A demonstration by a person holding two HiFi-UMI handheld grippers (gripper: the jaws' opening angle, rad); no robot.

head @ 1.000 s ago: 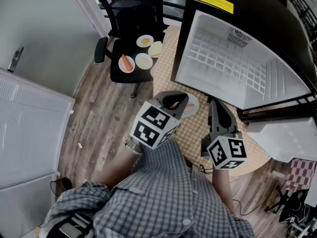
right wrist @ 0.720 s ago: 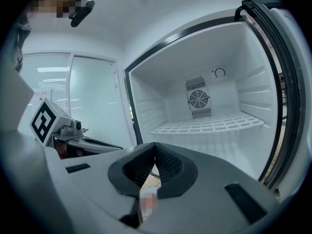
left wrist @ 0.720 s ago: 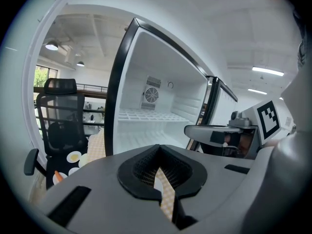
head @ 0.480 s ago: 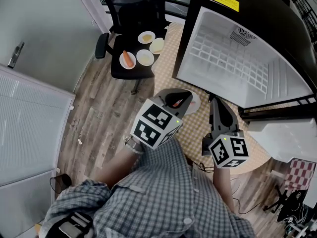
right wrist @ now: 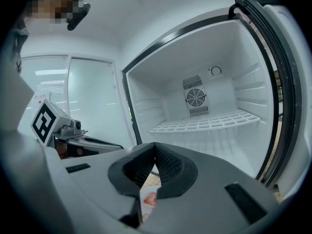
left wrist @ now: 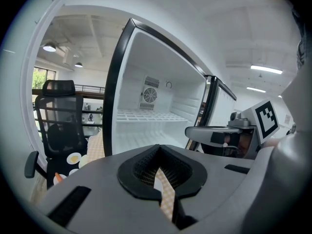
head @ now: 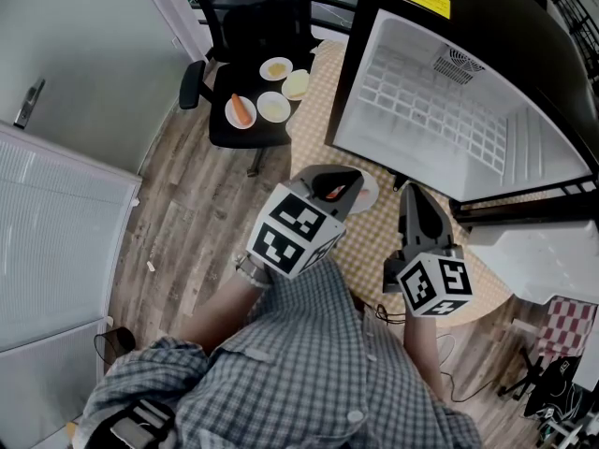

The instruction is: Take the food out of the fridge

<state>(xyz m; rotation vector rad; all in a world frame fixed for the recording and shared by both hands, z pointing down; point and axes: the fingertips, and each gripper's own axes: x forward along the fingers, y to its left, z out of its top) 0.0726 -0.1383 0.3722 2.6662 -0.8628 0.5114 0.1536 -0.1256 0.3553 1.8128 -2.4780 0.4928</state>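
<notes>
Standing open, the fridge (head: pixel 440 110): it sat on the checked worktop (head: pixel 374 246). It was white inside, with one wire shelf (right wrist: pixel 204 123).
Food: a small red piece (head: pixel 334 193) lay on a white plate (head: pixel 368 196). The plate sat on the worktop, just outside the fridge's open front.
Left claw (left wrist: pixel 159 167): it was closed with nothing in it. It hung over the white plate in front of the fridge.
Right claw (right wrist: pixel 155 155): it was closed as well, with nothing in it. It pointed into the fridge, beside the left claw.
Chair (head: pixel 253 137): a black chair stood on the wood floor (head: pixel 187 223), well apart from the fridge. It was off the fridge's left side as the head view showed it.
On the chair: a carrot (head: pixel 241 110) lay on one of the small plates (head: pixel 274 108). The others held pale yellow food.
Person: a checked shirt (head: pixel 309 372) showed on the side of the claws away from the fridge.
</notes>
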